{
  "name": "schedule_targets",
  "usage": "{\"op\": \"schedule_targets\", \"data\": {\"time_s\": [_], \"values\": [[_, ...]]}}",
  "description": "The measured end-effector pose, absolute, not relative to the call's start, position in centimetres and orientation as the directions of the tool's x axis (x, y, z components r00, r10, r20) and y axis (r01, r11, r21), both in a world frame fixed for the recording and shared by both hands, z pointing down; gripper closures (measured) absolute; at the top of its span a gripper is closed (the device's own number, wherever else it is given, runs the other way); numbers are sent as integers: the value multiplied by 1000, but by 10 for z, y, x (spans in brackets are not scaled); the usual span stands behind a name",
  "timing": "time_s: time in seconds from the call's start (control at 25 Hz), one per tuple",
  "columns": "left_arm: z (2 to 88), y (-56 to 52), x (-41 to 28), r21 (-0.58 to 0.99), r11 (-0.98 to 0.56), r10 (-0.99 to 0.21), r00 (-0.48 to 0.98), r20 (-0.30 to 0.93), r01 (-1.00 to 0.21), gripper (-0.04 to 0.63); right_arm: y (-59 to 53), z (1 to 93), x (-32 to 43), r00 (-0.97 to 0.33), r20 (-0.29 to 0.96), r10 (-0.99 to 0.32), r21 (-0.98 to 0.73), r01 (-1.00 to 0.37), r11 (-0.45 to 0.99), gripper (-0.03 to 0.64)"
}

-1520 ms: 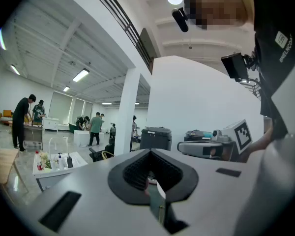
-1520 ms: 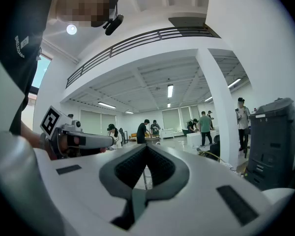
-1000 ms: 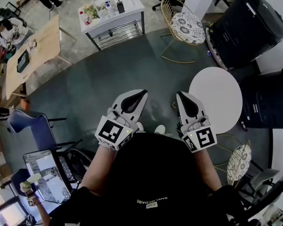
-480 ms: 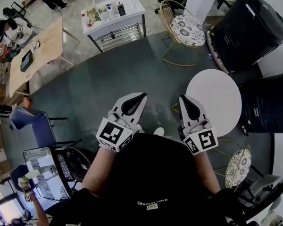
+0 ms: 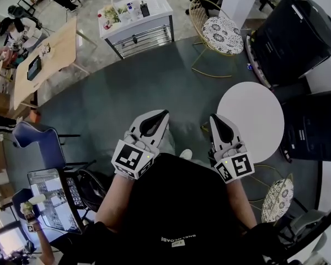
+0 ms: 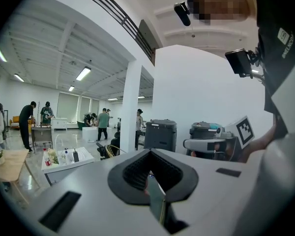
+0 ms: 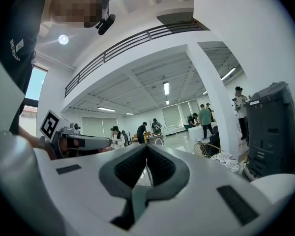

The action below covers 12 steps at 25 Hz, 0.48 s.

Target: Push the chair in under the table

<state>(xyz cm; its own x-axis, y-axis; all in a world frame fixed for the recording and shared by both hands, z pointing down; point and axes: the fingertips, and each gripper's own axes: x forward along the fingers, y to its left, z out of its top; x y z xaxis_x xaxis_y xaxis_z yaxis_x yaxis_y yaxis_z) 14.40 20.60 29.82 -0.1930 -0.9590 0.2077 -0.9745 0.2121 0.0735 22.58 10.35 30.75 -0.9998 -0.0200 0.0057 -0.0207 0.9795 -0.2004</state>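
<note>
The round white table (image 5: 251, 120) stands on the dark floor to my right. A gold wire chair with a patterned cushion (image 5: 220, 35) stands well beyond it, apart from the table; it also shows as the chair (image 7: 223, 159) in the right gripper view. A second patterned chair (image 5: 279, 192) sits at the table's near right side. My left gripper (image 5: 164, 114) and right gripper (image 5: 213, 117) are held side by side in front of my body, both shut and empty, the right one just left of the table's edge. Neither touches a chair.
A white cart with bottles (image 5: 135, 15) stands at the far centre, a wooden table (image 5: 41, 59) far left. A blue chair (image 5: 36, 145) and a screen (image 5: 52, 200) are at near left. Big black bins (image 5: 295, 35) line the right wall. People stand in the background.
Both grippers have drawn slightly back toward my body and a little lower. They stay shut and empty. The table and chairs have not moved.
</note>
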Motion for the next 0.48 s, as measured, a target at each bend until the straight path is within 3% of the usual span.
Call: {"op": "schedule_targets", "data": {"time_s": [0.48], "values": [[312,174,54,124,216,-960,-187,210,-969,600,65,325,142,-997,57,-47,-219,-59,974,606]]}}
